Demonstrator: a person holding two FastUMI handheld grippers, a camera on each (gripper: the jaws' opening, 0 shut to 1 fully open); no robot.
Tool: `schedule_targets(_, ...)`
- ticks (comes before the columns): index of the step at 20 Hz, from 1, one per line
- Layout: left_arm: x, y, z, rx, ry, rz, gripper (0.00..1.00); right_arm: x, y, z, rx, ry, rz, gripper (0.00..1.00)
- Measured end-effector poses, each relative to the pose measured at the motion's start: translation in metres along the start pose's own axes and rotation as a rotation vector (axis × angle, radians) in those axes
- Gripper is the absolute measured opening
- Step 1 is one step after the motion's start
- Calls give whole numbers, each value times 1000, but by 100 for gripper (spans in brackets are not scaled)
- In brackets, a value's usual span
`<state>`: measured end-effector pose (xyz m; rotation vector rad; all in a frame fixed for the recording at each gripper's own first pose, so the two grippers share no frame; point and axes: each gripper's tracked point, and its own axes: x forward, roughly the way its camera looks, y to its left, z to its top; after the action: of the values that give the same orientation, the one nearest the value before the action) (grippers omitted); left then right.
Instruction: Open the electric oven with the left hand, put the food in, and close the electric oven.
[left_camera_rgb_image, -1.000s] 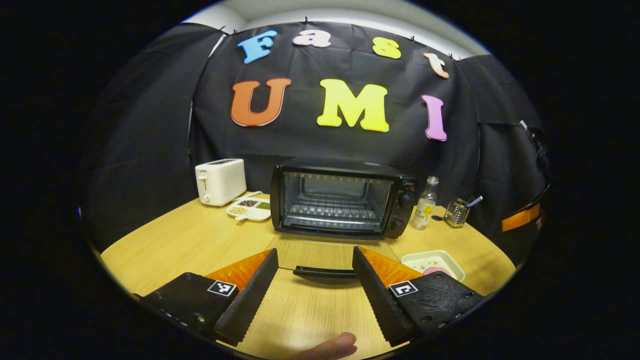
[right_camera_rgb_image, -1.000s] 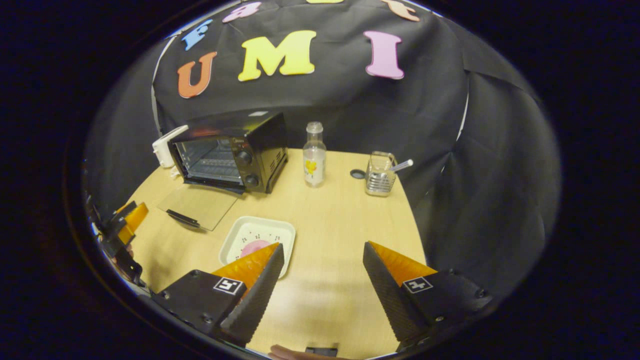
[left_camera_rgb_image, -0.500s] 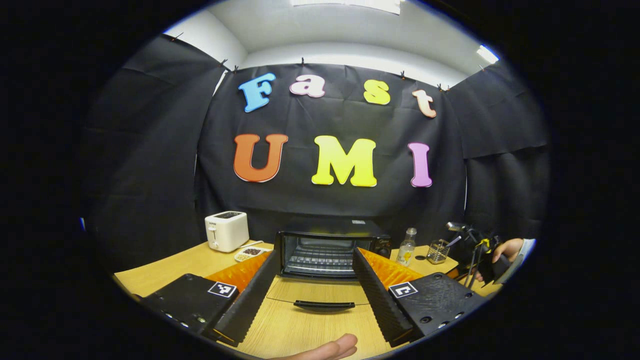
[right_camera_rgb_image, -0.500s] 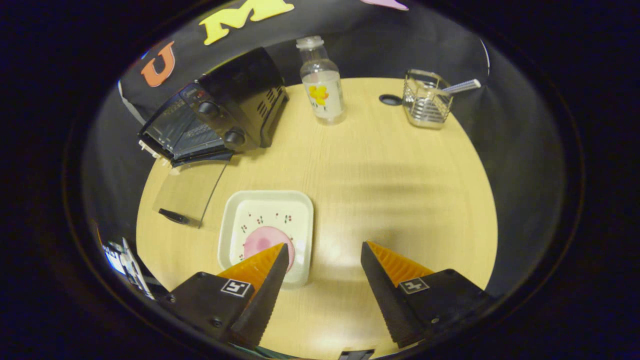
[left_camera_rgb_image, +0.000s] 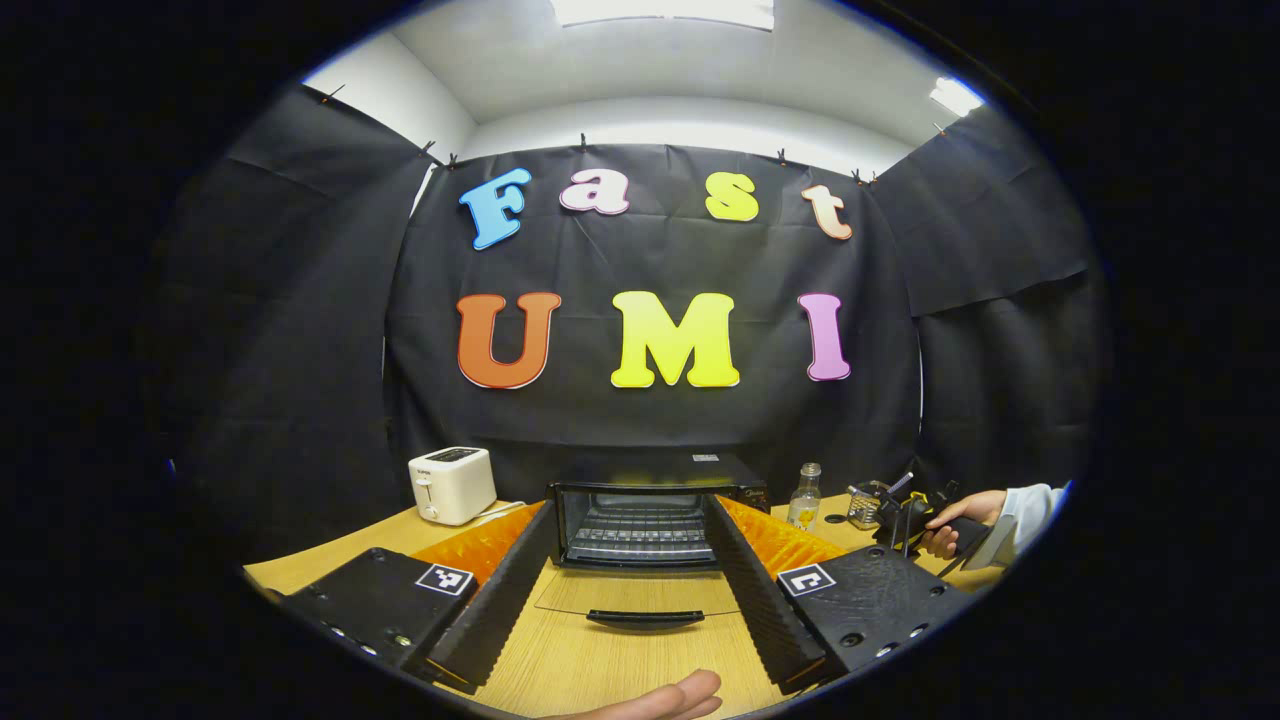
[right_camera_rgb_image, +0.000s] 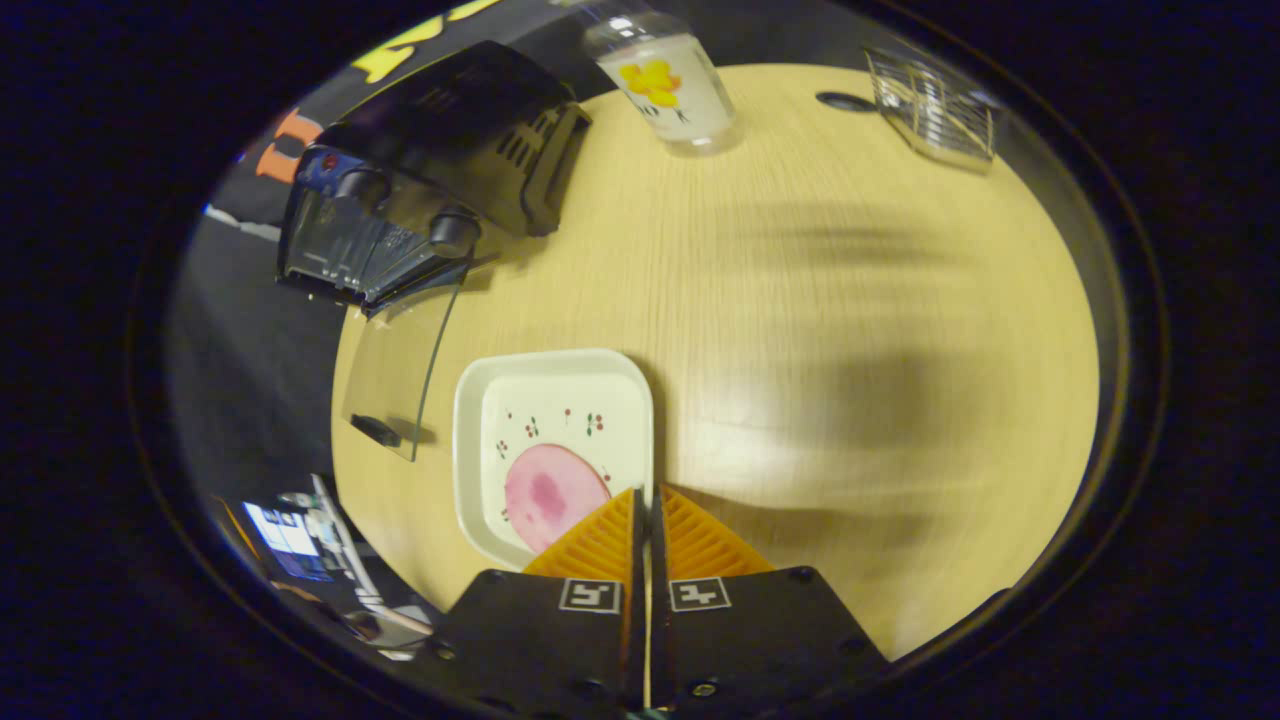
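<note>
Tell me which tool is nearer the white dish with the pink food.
Right. The right tool sits shut at the white dish's near rim; the left tool stands open, facing the oven's lowered door.

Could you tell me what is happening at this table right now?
The black electric oven stands open, its glass door folded down flat on the wooden table. The left gripper hangs open in front of it. The right gripper has its fingers together at the rim of the white square dish holding a pink slice of food.

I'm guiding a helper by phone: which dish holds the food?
Find the black oven with its glass door lying open on the wooden table. Beside that door sits a white square plate, the only dish with a round pink slice on it.
</note>
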<state>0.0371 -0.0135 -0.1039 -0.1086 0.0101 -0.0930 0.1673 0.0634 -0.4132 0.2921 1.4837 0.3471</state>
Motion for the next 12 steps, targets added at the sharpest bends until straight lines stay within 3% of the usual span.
schedule_targets(1,-1,3,1,5,2,8,95,-2,-1,1,10,-5,19,1)
schedule_targets(8,-21,16,14,-18,-8,27,95,-7,-4,-13,174,-22,144,4)
schedule_targets(12,-39,13,23,16,-25,25,95,-30,-14,-17,206,-72,161,4)
